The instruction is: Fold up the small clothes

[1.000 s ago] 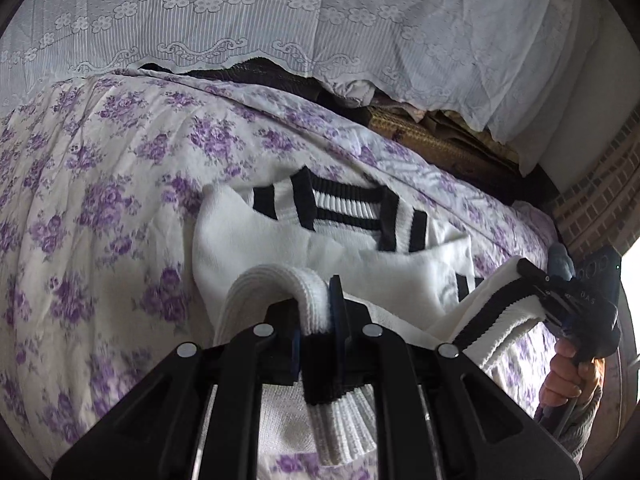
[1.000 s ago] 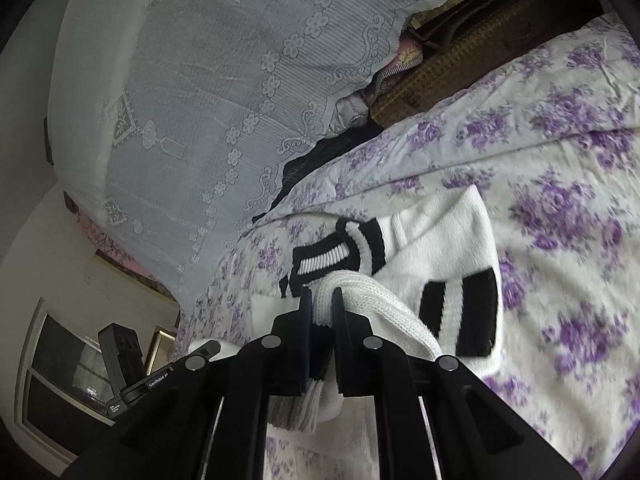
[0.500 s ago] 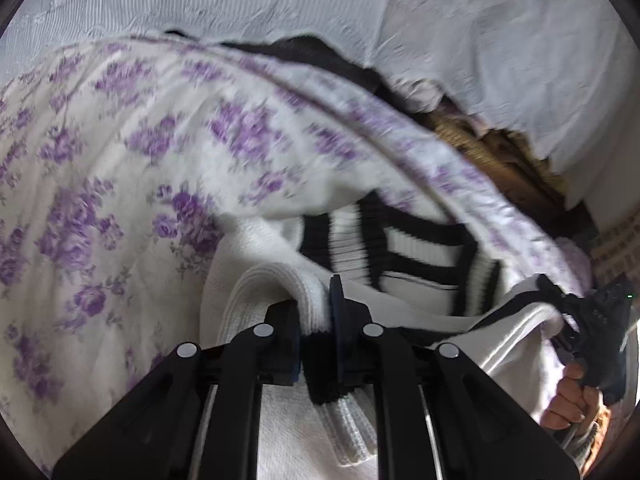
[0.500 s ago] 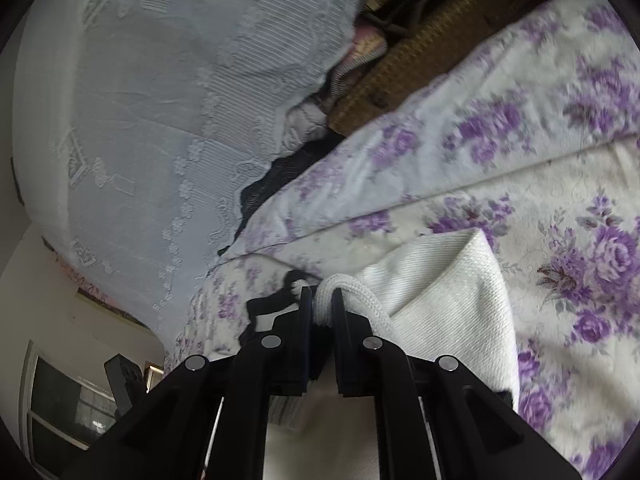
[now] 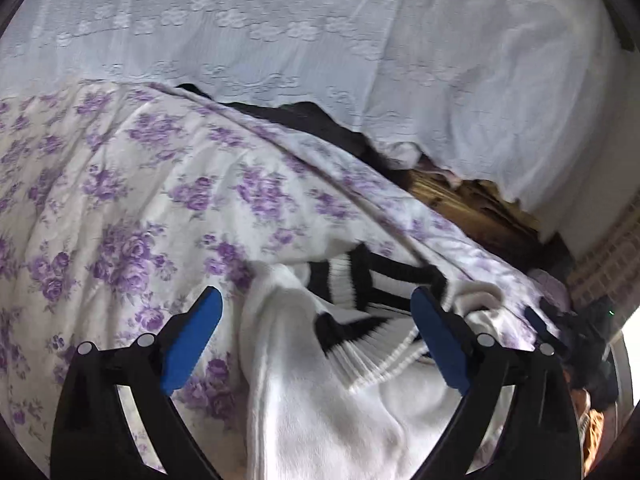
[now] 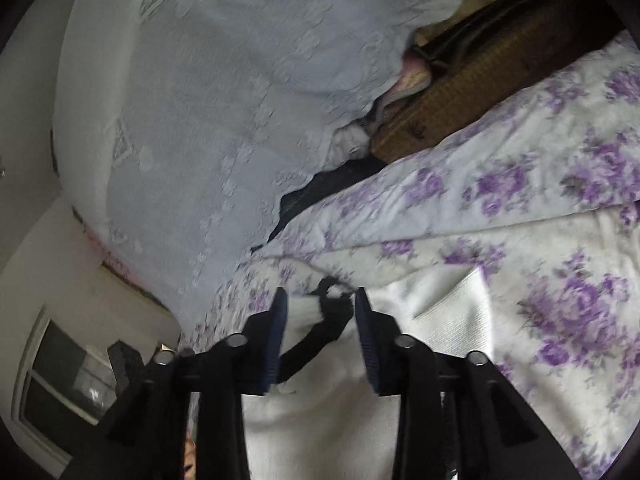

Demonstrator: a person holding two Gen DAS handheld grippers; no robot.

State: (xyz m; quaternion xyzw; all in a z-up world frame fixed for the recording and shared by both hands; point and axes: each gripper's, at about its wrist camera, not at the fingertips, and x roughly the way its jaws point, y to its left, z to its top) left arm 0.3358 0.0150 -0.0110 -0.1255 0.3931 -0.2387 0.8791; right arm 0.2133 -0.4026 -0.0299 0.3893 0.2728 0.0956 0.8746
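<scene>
On the bed's purple-flowered cover (image 5: 132, 200) lay the white sweater (image 5: 320, 412) with black stripes, folded over itself. Left tool (image 5: 316, 328): blue pads wide apart and opening, sweater lying loose between them. Right tool (image 6: 320, 312): pads parting, sweater's edge between them, unclamped.

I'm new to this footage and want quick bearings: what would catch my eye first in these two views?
First, the white knit garment with black stripes, lying low in the middle of the purple-flowered bedspread. It lies between the blue pads of both grippers: the left gripper spread wide, the right gripper narrower, both opening and neither pressing it. Behind, a pale lace cloth hangs along the bed's far edge.
</scene>
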